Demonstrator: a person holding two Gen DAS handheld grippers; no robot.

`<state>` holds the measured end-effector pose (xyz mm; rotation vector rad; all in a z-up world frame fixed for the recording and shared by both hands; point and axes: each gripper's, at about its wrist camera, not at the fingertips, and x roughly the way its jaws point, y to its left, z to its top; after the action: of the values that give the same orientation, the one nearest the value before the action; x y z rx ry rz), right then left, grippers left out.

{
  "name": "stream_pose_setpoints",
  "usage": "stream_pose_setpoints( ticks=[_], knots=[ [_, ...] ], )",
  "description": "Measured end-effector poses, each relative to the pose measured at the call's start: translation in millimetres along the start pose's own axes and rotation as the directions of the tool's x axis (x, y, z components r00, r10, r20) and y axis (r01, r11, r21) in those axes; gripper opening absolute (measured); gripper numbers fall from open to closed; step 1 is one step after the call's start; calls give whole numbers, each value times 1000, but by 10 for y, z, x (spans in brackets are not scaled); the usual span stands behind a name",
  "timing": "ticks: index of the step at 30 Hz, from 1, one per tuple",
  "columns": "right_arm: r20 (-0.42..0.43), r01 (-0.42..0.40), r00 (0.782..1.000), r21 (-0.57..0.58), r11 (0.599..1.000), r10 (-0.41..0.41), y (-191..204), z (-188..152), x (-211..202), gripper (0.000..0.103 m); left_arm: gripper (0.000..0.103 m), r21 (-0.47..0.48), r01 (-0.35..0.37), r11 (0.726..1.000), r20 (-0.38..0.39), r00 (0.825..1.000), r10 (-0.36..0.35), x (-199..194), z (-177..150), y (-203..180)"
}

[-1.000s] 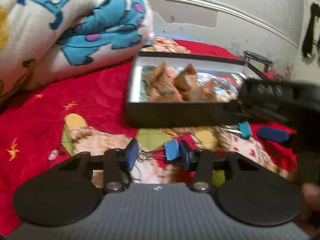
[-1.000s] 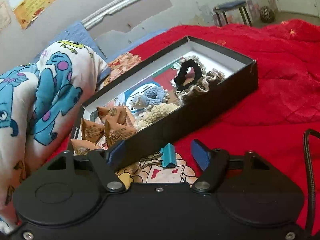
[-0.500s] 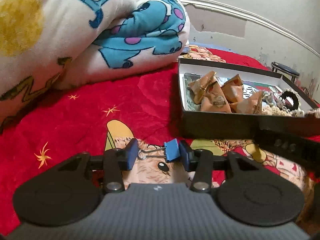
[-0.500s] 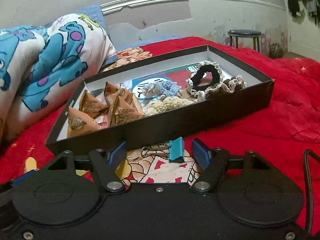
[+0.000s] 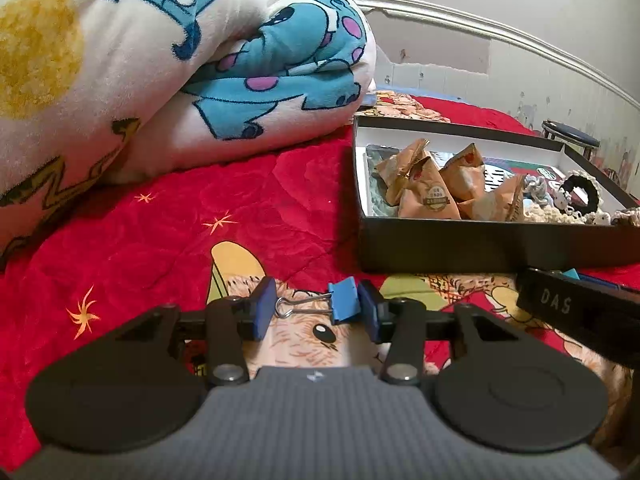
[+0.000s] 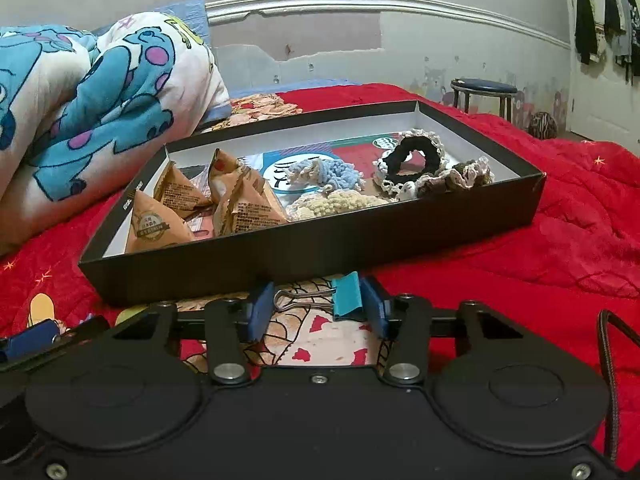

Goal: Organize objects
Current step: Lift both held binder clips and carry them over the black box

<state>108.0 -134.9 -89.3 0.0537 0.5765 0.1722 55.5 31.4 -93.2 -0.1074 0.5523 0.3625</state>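
My left gripper [image 5: 316, 309] is shut on a blue binder clip [image 5: 342, 305], held sideways just above the red bedspread: the wire handle meets one pad, the blue body the other. My right gripper [image 6: 316, 307] is closing its jaws on a teal binder clip [image 6: 347, 294] lying crosswise between them, and the pads touch both of its ends. A black box [image 6: 320, 248] stands just beyond it, holding brown triangular packets [image 6: 244, 204] and crocheted scrunchies [image 6: 412, 160]. In the left wrist view the box [image 5: 480, 246] is at the right, with the right gripper's body [image 5: 580, 308] below it.
A folded blanket [image 5: 180, 72] with a blue monster print is piled at the back left. The red bedspread [image 6: 540, 240] stretches to the right of the box. A stool [image 6: 484, 90] stands by the far wall. A black cable [image 6: 608, 380] hangs at the right gripper's side.
The right gripper's jaws have narrowed onto the teal clip, and its view has rolled level. The left view has swung left, so the box now sits further right. The blue clip stays gripped.
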Motion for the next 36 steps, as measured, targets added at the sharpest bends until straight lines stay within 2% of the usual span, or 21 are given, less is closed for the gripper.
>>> stream_pose_setpoints(
  ticks=[11,26,33,36],
  knots=[
    [26,-32,999,61,998,30,-70,12,-58,46,49,16,3,1000,11,1000,-3,-6,7,-41],
    [74,-76,995,85,993,70,-31,38,-249,46,48,-5,60,998,54,997,-60,-129,61,-9],
    [139,-115,985,56,992,107,43,159,-441,46,48,-27,97,995,94,991,-94,-244,161,6],
    [154,-132,981,80,988,119,11,218,-480,46,48,-33,113,993,108,988,-109,-277,224,10]
  ],
)
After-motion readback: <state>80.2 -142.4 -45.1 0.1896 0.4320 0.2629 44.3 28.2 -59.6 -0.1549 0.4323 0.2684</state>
